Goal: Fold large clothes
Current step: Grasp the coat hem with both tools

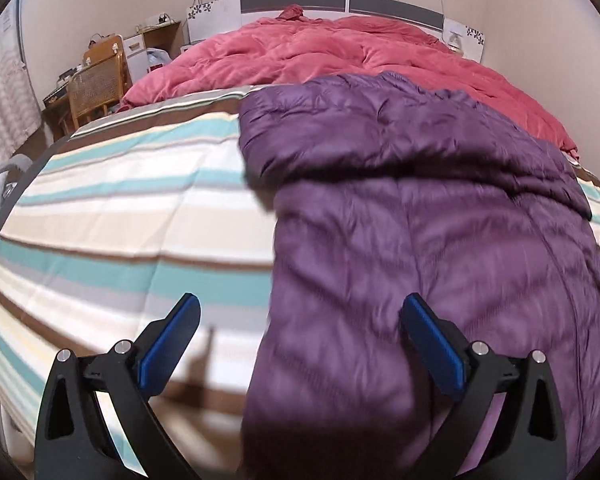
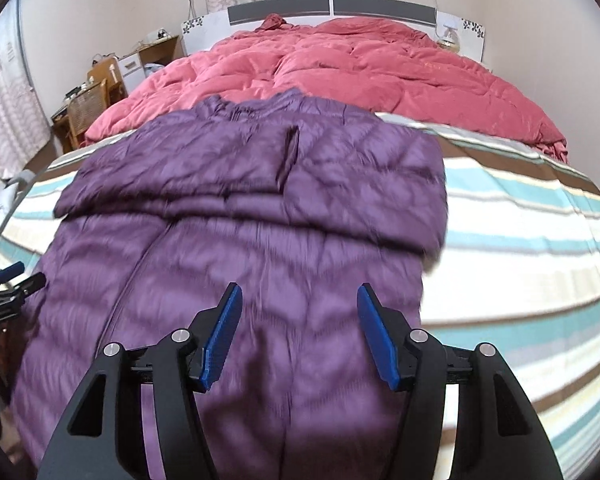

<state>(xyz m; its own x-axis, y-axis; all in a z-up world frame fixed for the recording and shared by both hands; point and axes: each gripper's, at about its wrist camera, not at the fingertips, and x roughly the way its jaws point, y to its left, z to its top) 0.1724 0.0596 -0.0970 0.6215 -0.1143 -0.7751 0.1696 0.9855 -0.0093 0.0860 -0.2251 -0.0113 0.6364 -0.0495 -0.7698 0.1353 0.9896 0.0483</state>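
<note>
Striped bedsheet [image 1: 112, 216] filled the frame's lower half, carrying a purple quilted down jacket [image 2: 236, 240]; left gripper [image 1: 300, 344] and right gripper [image 2: 300, 332] both gaped apart, empty.

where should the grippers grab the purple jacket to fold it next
Probably the purple jacket by its near hem, one corner per gripper, coming in from the foot of the bed. Its sleeves look already folded across the chest, so the long body lies flat toward the open left gripper and open right gripper.
</note>
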